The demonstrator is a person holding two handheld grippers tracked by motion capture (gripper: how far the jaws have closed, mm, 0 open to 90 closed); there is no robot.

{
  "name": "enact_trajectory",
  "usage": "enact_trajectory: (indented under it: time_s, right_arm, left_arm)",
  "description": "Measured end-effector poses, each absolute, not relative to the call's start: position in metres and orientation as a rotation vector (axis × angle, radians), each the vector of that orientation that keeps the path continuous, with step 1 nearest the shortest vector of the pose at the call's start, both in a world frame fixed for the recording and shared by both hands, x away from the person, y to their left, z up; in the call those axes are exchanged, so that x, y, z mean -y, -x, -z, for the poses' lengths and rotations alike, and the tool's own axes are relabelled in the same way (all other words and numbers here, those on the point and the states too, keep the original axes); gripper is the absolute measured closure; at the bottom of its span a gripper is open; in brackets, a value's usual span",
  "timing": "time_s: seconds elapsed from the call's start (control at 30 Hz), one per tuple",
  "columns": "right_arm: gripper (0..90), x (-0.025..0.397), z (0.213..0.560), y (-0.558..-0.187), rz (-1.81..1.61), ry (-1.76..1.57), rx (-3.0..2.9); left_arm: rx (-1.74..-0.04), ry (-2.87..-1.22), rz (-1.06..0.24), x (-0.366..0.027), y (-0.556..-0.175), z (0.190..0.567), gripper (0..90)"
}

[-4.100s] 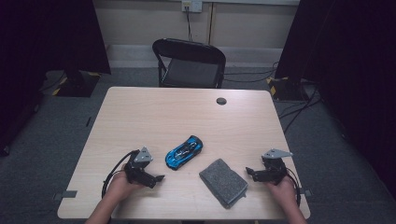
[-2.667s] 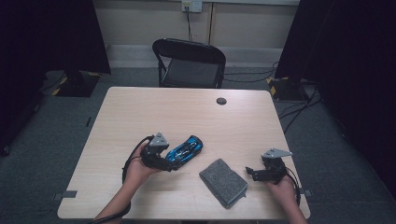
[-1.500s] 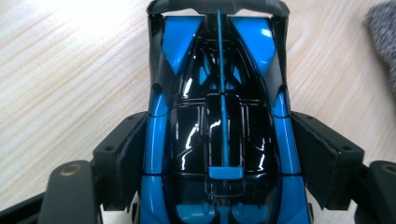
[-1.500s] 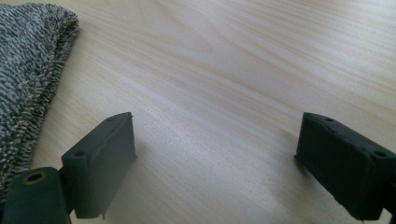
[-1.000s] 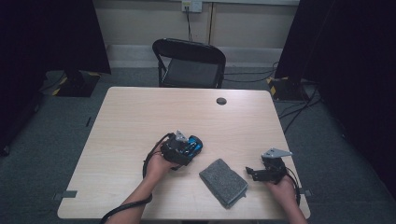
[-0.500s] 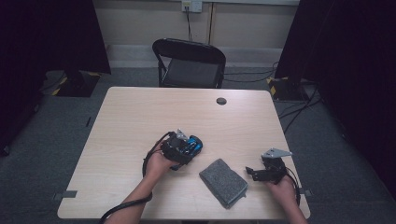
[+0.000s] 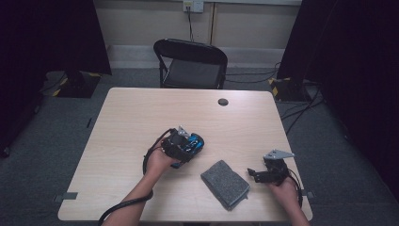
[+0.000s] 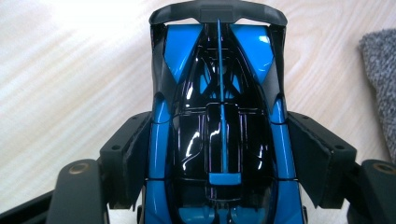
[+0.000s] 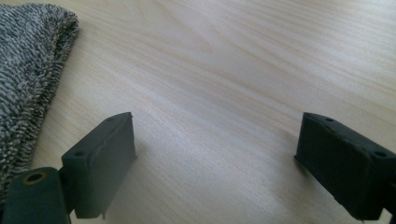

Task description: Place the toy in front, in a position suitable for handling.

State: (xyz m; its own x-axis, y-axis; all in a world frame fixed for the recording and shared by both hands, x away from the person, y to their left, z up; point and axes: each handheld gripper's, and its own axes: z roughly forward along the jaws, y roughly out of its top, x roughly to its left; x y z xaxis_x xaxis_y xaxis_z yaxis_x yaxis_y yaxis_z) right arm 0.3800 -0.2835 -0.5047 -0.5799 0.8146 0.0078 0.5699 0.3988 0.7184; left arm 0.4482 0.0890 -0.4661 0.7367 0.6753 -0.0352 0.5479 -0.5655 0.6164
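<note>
Left gripper (image 7: 184,144) sits over the blue toy car (image 7: 194,142) near the middle of the table (image 7: 136,117), slightly toward the person's side. In the left gripper view the car (image 8: 219,116) lies lengthwise between the two black jaws, its rear wing pointing away from the camera; each jaw pad stands against a flank of the car at about mid-body, left pad on the left side, right pad on the right. The pads look to be in contact with the bodywork, so the jaws read as clamped on the car. The view does not show whether the wheels are on the tabletop or off it. A grey folded cloth (image 7: 225,183) lies on the table just right of the car and nearer the person, apart from it; its edge shows at the right margin of the left gripper view (image 8: 380,84). Right gripper (image 7: 259,174) rests low at the table's near right corner, just beside the cloth's right edge, held in the person's right hand (image 7: 282,186). In the right gripper view its jaws stand wide apart with bare wood between them, and the cloth (image 9: 28,79) lies to their left, untouched.
</note>
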Motion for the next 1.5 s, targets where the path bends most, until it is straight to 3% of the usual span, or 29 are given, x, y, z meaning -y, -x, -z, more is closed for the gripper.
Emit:
enact_trajectory:
  time_s: [0.3,0.63,1.33,1.5]
  right_arm:
    - [11.1,0.283,0.505,-0.38,-0.988,-1.199,-2.316]
    - [11.1,0.284,0.505,-0.38,-0.988,-1.199,-2.316]
    - [11.1,0.283,0.505,-0.38,-0.988,-1.199,-2.316]
    - [11.1,0.284,0.505,-0.38,-0.987,-1.199,-2.316]
  left_arm:
    - [-0.905,-2.297,-0.27,-0.086,-0.468,0.459,27.6]
    - [-0.888,-2.332,-0.278,-0.075,-0.487,0.476,27.5]
    - [-0.91,-2.287,-0.279,-0.082,-0.496,0.489,27.0]
    - [-0.9,-2.235,-0.267,-0.086,-0.494,0.484,20.7]
